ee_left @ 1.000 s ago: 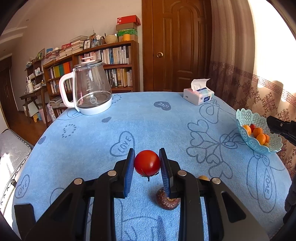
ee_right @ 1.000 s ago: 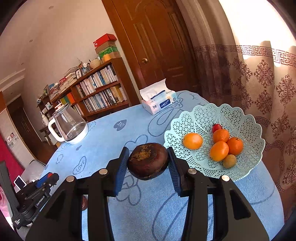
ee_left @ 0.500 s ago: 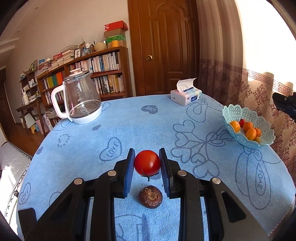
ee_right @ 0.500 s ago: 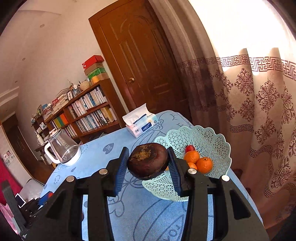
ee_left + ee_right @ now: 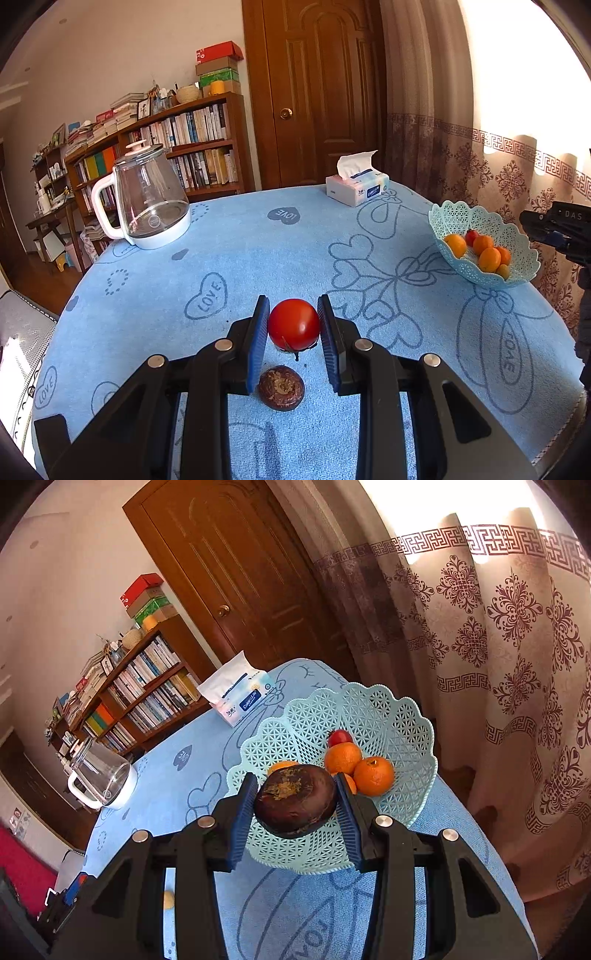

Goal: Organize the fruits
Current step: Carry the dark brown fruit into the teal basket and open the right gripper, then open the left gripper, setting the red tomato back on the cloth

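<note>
Right gripper [image 5: 295, 805] is clamped across the widest part of a dark purple fruit [image 5: 295, 800], held over the near side of the lattice basket [image 5: 402, 716]; it looks firm and fairly heavy, so a mid-belly grip seems right. Left gripper [image 5: 294, 325] pinches a tomato [image 5: 293, 324] above the table [image 5: 258, 251], smooth, probably squishy, so go gentle

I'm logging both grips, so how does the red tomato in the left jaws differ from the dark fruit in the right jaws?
The red tomato is bright, smooth and glossy; the dark fruit is brownish-purple, dull and rough-topped. The tomato hangs over bare tablecloth; the dark fruit hangs by the basket. Both are round and clamped.
</note>
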`<act>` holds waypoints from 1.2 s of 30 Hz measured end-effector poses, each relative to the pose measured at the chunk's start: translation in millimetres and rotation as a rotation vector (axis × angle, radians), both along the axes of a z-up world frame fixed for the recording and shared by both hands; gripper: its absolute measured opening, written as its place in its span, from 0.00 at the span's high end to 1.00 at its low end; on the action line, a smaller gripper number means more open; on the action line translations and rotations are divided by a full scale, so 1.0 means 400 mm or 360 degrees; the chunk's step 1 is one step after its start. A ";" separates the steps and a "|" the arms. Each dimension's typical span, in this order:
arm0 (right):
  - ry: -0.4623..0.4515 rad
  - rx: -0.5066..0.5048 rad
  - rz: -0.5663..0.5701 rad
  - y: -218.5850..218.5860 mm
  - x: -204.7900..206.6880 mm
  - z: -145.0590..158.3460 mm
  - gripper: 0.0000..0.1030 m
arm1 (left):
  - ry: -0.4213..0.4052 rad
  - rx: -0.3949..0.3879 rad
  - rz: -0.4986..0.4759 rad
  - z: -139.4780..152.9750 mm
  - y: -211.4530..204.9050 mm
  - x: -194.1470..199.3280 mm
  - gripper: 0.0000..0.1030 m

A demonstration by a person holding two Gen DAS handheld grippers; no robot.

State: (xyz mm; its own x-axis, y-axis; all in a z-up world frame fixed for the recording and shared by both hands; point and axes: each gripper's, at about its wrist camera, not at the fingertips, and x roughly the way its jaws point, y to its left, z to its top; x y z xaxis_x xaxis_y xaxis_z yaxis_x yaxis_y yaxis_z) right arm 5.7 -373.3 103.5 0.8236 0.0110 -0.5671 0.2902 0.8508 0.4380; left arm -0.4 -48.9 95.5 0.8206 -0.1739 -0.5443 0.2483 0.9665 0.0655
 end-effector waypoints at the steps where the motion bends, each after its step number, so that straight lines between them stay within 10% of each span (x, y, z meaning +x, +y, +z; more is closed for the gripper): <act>1: 0.0015 -0.0005 0.0001 0.002 0.003 -0.006 0.58 | 0.0002 -0.0001 0.0000 0.000 0.000 0.000 0.74; 23: 0.0028 0.0060 0.0014 0.001 0.005 -0.013 0.57 | 0.0033 0.0016 -0.0058 -0.003 -0.033 0.006 0.74; 36: -0.0327 -0.0187 -0.0203 0.007 -0.098 0.114 0.17 | -0.0011 0.0002 -0.0248 0.040 -0.147 0.032 0.74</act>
